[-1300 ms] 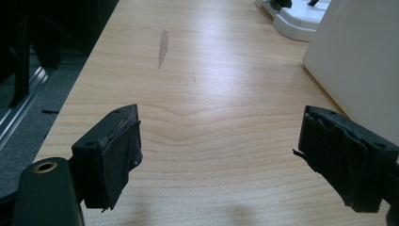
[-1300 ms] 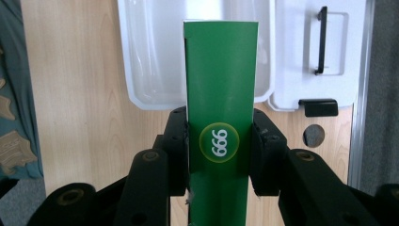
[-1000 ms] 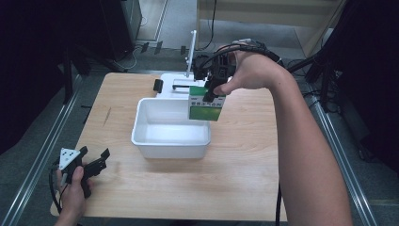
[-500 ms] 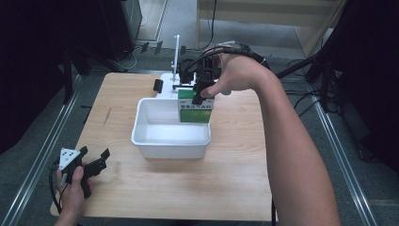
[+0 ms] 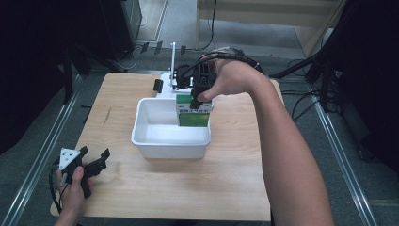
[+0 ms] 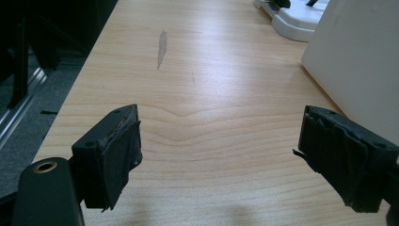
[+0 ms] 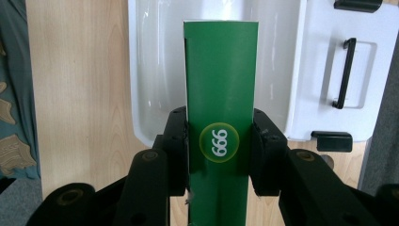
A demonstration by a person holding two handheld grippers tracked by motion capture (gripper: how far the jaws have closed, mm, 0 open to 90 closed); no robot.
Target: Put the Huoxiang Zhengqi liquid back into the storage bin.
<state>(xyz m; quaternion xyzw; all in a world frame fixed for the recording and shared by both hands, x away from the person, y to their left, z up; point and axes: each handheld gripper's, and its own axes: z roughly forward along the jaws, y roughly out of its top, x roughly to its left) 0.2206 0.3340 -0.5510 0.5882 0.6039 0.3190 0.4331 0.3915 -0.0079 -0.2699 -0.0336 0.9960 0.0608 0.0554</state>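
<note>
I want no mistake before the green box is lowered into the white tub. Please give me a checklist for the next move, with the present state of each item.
1. Right hand-held gripper shut on the green box, one jaw on each side: ok.
2. Box above the white tub, near its right wall: ok.
3. Tub floor under the box bare: ok.
4. Box clear of the tub rim: cannot tell.
5. Left hand-held gripper open, resting at the table's near left corner, away from the tub: ok.
</note>
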